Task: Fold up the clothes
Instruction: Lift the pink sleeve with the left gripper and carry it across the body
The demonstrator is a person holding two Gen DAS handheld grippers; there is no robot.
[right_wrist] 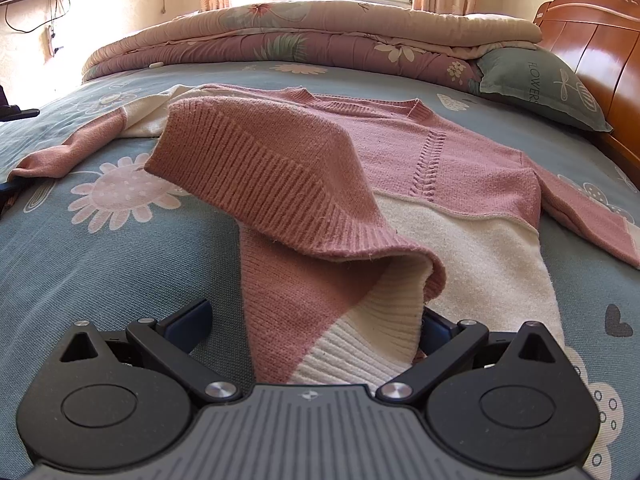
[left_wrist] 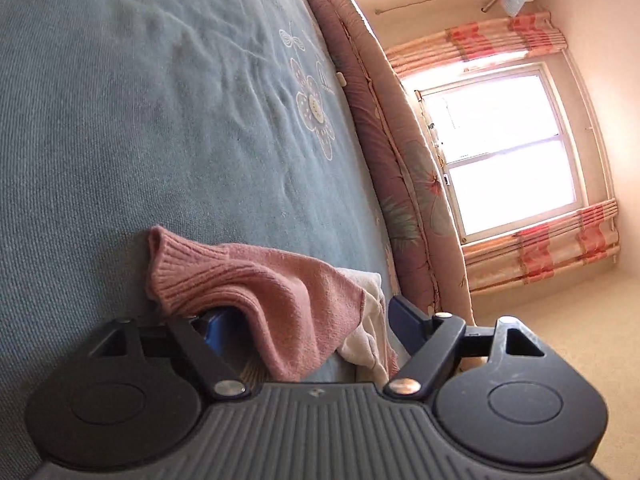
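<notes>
**Sweater Half-Folded on the Bed, Both Hand-Held Grippers Standing Wide**

The right hand-held gripper point(right_wrist: 316, 332) is hovering at the near edge of the bed point(right_wrist: 100, 264), its jaws standing wide apart with the sweater's hem point(right_wrist: 344, 356) lying between them; the pads are not visibly pressing the knit, so it is reading as released. The pink-and-cream sweater point(right_wrist: 440, 184) is stretching directly away from this gripper, hem nearest, collar farthest, its long axis running toward the rolled quilt point(right_wrist: 304, 40) along the far edge. One lower corner is already lying turned back over the body as a ribbed flap point(right_wrist: 272, 184).

The left hand-held gripper point(left_wrist: 308, 320) is sitting out toward the bed's left edge, rolled onto its side, jaws spread, with the sleeve cuff point(left_wrist: 224, 276) draped loosely over one finger rather than being pinched.

Judging from this layout, the right hand is the nearer one to the hem, and the next fold is likely carrying the hem straight ahead along the garment's length toward the collar.
</notes>
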